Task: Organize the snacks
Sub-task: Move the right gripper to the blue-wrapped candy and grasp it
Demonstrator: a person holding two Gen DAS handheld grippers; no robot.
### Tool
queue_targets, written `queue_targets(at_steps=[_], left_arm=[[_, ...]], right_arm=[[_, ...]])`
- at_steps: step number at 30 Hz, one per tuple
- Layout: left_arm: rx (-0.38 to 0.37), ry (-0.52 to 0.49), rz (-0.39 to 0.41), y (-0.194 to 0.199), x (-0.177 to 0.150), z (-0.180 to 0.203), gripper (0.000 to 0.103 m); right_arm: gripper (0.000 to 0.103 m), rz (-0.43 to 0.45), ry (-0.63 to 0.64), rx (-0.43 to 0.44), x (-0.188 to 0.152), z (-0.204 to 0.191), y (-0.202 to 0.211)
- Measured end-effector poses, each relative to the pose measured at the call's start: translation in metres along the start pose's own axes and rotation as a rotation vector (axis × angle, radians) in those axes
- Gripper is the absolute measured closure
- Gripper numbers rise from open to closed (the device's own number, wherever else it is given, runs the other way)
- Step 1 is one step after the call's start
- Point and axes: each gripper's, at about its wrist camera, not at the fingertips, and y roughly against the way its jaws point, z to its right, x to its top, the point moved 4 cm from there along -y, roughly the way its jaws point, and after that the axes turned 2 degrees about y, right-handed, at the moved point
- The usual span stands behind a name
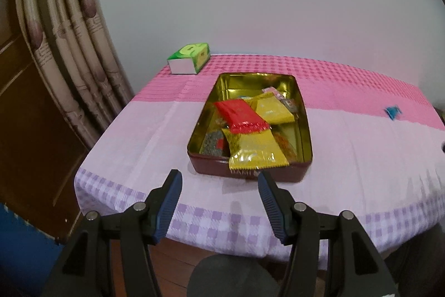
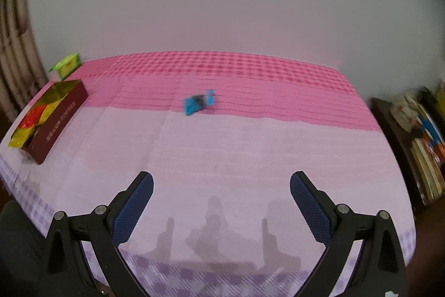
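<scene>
A dark red tin with a gold inside [image 1: 301,113] sits on the pink cloth and holds a red packet [image 1: 239,114], yellow packets [image 1: 254,151] and smaller snacks. One yellow packet hangs over the tin's near rim. My left gripper [image 1: 219,178] is open and empty, just in front of the tin. A small blue snack packet [image 2: 198,102] lies alone on the cloth, far ahead of my right gripper [image 2: 221,181], which is open and empty. The blue packet also shows in the left wrist view [image 1: 392,112]. The tin shows at the left of the right wrist view [image 2: 59,120].
A green tissue box [image 1: 189,57] stands at the table's far left corner, near a curtain [image 1: 69,27]. The table [image 2: 250,146] backs onto a plain wall. A dark shelf with items [image 2: 417,130] stands off the table's right side.
</scene>
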Motion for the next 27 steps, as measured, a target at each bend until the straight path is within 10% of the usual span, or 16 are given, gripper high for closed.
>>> queue_targets(at_steps=[13, 19, 27], left_arm=[[-0.093, -0.009, -0.001, -0.007, -0.019, 0.002, 0.045], [-0.132, 0.009, -0.005, -0.009, -0.018, 0.002, 0.045], [-0.131, 0.022, -0.007, -0.01, -0.018, 0.0, 0.045]], right_arm=[[0.007, -0.124, 0.042, 0.039, 0.073, -0.022, -0.144], [0.06, -0.173, 0.066, 0.008, 0.09, -0.027, -0.187], [0.079, -0.14, 0.192, -0.03, 0.095, -0.058, -0.173]])
